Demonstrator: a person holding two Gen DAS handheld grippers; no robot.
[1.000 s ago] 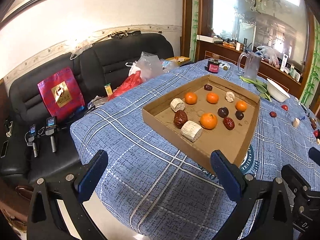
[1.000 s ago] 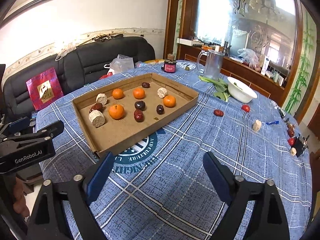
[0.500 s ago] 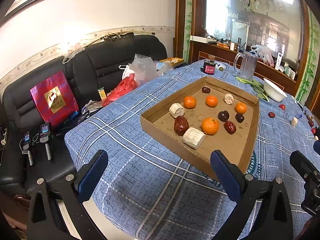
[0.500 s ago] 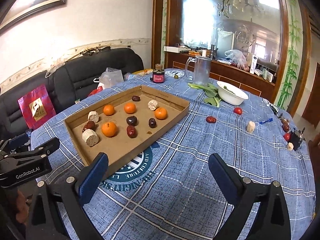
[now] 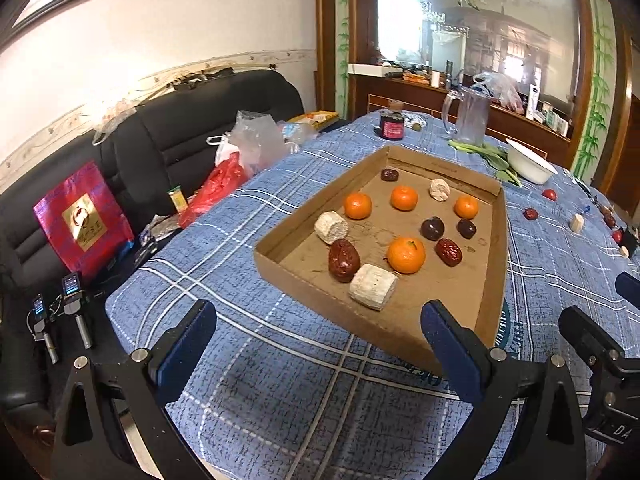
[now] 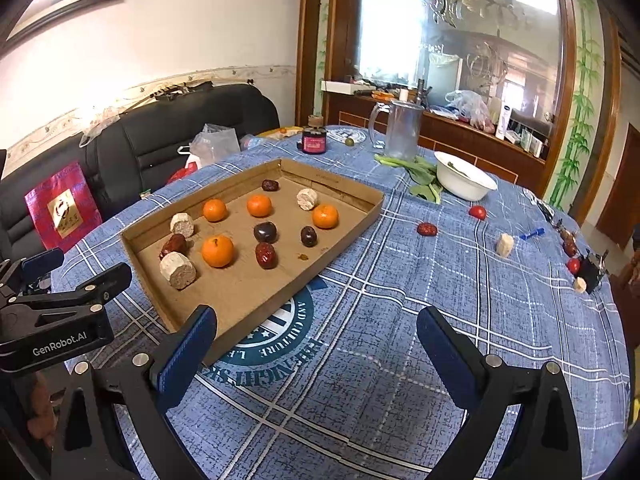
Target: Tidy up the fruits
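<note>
**Both grippers empty above the near edge, tray part-filled**

We hold the left gripper (image 5: 316, 340) and the right gripper (image 6: 316, 344) spread wide with nothing between the pads, hovering over the blue plaid surface (image 6: 400, 360) short of the cardboard tray (image 6: 352, 220). We judge this a survey position: high and back, so the whole spread of fruit can be read before choosing a piece.

The tray already carries the sorted lot: four oranges, with the biggest orange (image 5: 406, 255) nearest us, dark red dates, darker plums and pale cut cylinders such as the near pale chunk (image 5: 373, 287). Pieces lie apart from each other, in loose rows.

What the right wrist view gives us that the left barely does: the loose pieces outside the tray, well apart from it. A stray date (image 6: 427, 229), a small red fruit (image 6: 477, 212), a pale piece (image 6: 505, 245) and a few more at the far right rim. These we take as the work left, and the right gripper sits nearer them. That view also catches the left gripper's body at lower left.

The left wrist view shows the tray's near wall close up, plus the black sofa (image 5: 180, 152) and red bag (image 5: 82, 222) beside the surface
</note>
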